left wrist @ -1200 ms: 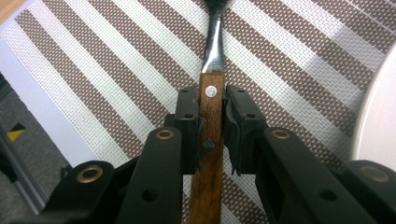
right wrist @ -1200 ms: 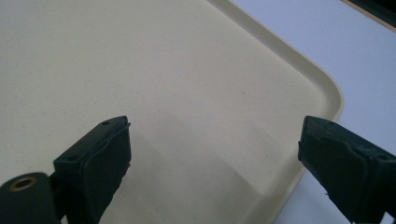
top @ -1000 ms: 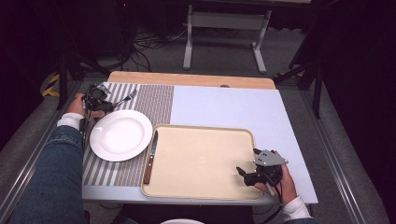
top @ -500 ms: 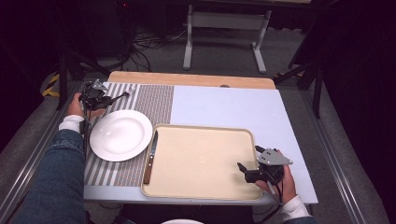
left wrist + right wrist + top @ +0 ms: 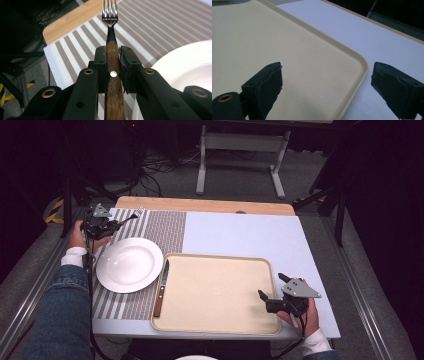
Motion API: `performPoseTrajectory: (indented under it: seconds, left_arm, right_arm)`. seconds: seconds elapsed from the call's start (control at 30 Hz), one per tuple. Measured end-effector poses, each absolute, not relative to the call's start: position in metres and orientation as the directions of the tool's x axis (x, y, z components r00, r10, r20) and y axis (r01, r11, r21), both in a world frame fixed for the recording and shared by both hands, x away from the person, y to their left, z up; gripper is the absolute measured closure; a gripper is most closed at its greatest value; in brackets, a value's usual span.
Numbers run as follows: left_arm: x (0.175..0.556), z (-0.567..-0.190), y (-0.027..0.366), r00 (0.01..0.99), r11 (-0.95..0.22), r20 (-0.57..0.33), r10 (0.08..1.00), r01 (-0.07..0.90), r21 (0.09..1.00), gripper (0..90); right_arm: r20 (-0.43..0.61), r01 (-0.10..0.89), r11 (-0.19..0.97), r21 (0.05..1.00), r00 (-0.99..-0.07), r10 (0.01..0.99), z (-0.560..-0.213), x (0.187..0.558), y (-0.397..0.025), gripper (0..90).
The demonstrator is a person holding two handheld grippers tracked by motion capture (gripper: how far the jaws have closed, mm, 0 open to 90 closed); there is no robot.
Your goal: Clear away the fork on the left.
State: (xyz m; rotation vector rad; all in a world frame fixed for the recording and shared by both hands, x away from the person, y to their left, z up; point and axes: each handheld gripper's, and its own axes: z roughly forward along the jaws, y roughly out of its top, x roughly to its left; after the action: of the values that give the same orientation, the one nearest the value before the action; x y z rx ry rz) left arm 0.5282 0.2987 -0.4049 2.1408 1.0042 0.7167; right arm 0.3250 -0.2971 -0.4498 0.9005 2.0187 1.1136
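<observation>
A fork (image 5: pixel 111 37) with a wooden handle and steel tines is clamped between the jaws of my left gripper (image 5: pixel 113 58). In the high view that left gripper (image 5: pixel 107 226) hovers over the far left of the striped placemat (image 5: pixel 165 227), the fork (image 5: pixel 131 215) pointing away to the right. A white plate (image 5: pixel 129 264) lies on the mat just below it. My right gripper (image 5: pixel 272 290) is open at the near right corner of the beige tray (image 5: pixel 215 292), one jaw over the tray (image 5: pixel 287 45), the other over the table beyond its rim.
A wooden-handled knife (image 5: pixel 161 287) lies between the plate and the tray's left edge. The pale blue tabletop (image 5: pixel 245 232) stretches behind the tray, with a wooden strip (image 5: pixel 200 204) at the far edge. Dark floor, cables and a metal stand lie beyond.
My left gripper has lifted the fork and drawn it back toward the mat's far left corner. The right gripper has shifted slightly right along the tray's near corner.
</observation>
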Motion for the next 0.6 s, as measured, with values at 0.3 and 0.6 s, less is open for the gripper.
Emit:
performPoseTrajectory:
  seconds: [0.3,0.6]
  left_arm:
    - [0.507,-0.391,0.286,0.567,-0.493,0.213,0.796,0.402,0.772,76.7]
    - [0.487,-0.380,0.270,0.595,-0.517,0.250,0.764,0.333,0.789,76.7]
  right_arm:
    - [-0.206,0.231,0.380,0.896,-0.542,0.815,-0.446,0.323,-0.298,10.9]
    - [-0.209,0.213,0.370,0.904,-0.537,0.817,-0.443,0.319,-0.297,11.2]
